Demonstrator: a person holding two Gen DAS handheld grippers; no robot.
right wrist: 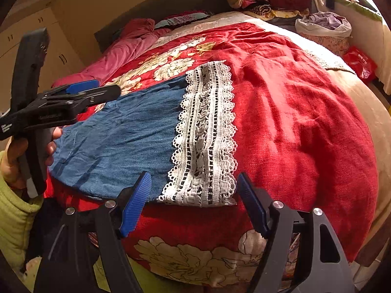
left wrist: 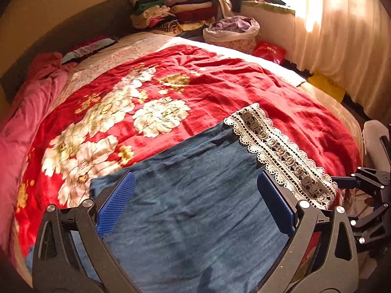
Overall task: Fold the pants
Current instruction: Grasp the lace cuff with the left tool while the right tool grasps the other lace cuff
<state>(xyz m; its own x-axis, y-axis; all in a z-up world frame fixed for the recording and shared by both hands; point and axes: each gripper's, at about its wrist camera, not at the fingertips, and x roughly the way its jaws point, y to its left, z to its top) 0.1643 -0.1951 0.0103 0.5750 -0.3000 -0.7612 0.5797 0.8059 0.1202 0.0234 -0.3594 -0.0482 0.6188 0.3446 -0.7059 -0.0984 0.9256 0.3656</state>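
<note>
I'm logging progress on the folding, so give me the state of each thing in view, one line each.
Denim pants: folded flat on the bed, lace hem on the right.
Left gripper: open, above the denim, holding nothing.
Right gripper: open, by the lace hem, holding nothing.
Red blanket: spread, wrinkled.
Laundry basket: full.

From my end: warm sunlight blows out the sheer cream curtain (left wrist: pixel 342 31), heavy fisheye bending with dark corners, and the left view's slightly smeared.
</note>
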